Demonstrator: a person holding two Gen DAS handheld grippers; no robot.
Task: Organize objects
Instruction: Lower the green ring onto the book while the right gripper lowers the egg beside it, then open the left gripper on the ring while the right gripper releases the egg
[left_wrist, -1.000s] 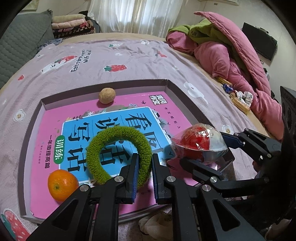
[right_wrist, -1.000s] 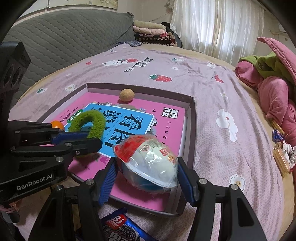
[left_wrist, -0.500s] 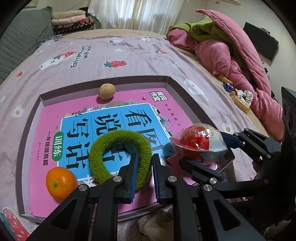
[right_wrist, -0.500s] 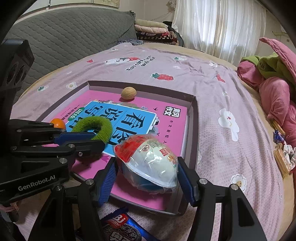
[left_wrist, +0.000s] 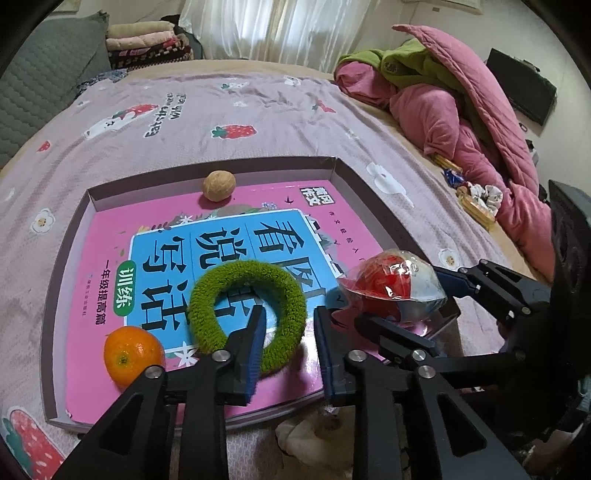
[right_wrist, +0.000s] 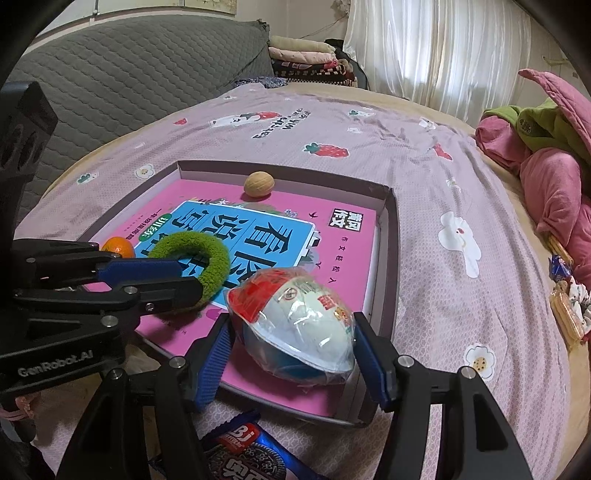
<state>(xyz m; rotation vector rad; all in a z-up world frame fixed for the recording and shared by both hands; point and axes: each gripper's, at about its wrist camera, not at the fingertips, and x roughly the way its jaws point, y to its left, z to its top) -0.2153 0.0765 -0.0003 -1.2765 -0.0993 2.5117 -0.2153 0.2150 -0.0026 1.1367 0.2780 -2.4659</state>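
Your bed (left_wrist: 258, 110), under its strawberry-print sheet, carries a shallow open box (left_wrist: 70, 258) at the middle of both views, and a pink and blue book (left_wrist: 229, 236) fills the box floor.

In your right tongs (right_wrist: 295, 339) sits the plastic-wrapped toy egg (right_wrist: 295, 317), red at one end and white at the other, over the box's corner at 5 o'clock; both blue pads press its sides, so these tongs are gripping the egg.

The fuzzy green ring (left_wrist: 247, 310) lies on the book, in the near half of the box. Your left tongs (left_wrist: 288, 332) straddle its band at 5 o'clock: one finger stands inside the loop, the other outside. Those jaws have just been opening, and the pads now stand clear of the band, so the ring is released.

An orange (left_wrist: 133, 350) rests at the box's 7 o'clock, and a walnut (left_wrist: 219, 185) at 12.
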